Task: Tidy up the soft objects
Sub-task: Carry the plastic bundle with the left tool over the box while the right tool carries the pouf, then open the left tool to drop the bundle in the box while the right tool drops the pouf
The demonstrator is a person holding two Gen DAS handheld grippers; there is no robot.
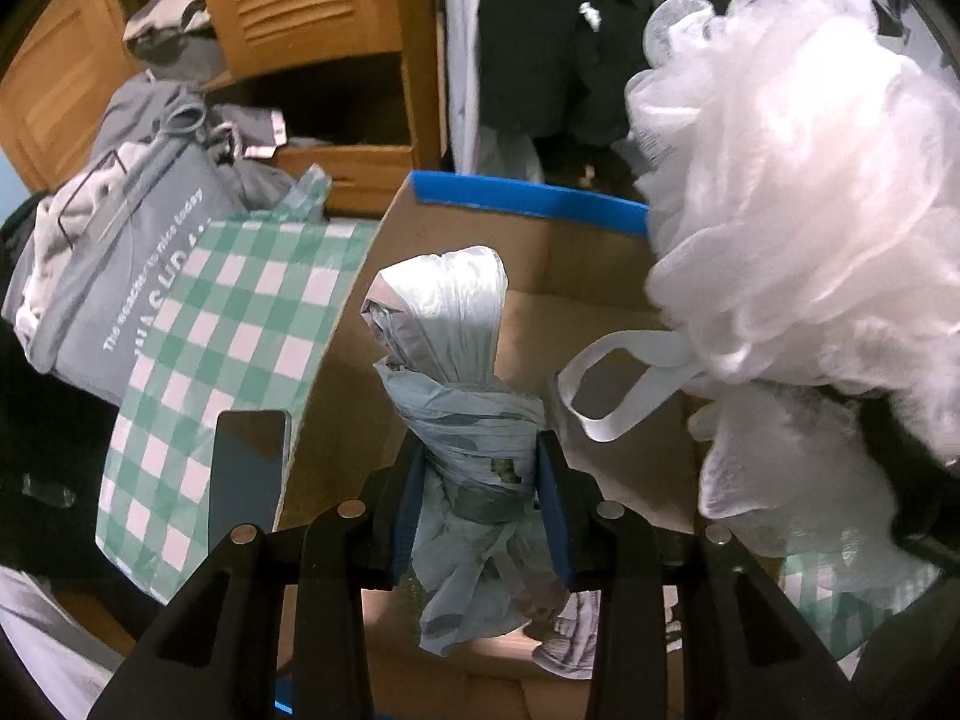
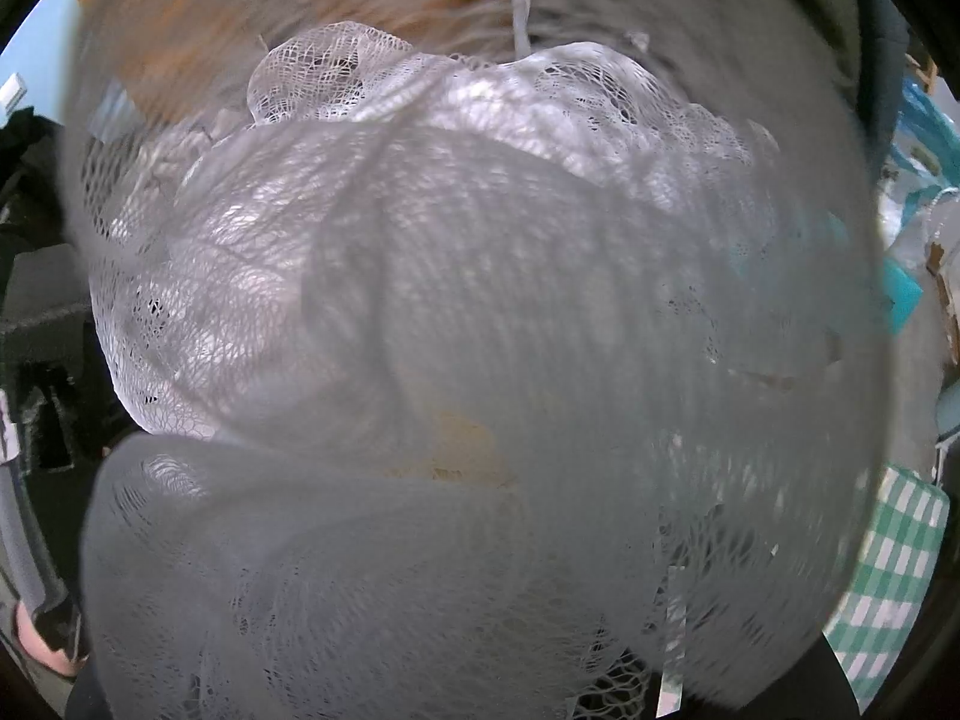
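Clamping a rolled plastic bag bundle (image 1: 462, 420), long axis upright, left gripper (image 1: 480, 480) hangs over the cardboard box (image 1: 528, 204). Mesh loofah (image 1: 798, 210) just right, w/ right gripper; grip can't tell.

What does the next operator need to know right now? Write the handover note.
Left gripper: shut on the rolled plastic bag bundle, held over the open cardboard box.
Right gripper: hidden behind the white mesh bath pouf that fills its camera; it seems to carry the pouf, but the grip cannot be seen. From the left wrist view the pouf hangs at the box's right side.
Done: both soft items lifted and brought to the box.
Left: set both inside and release. The green checked bag lies beside the box.
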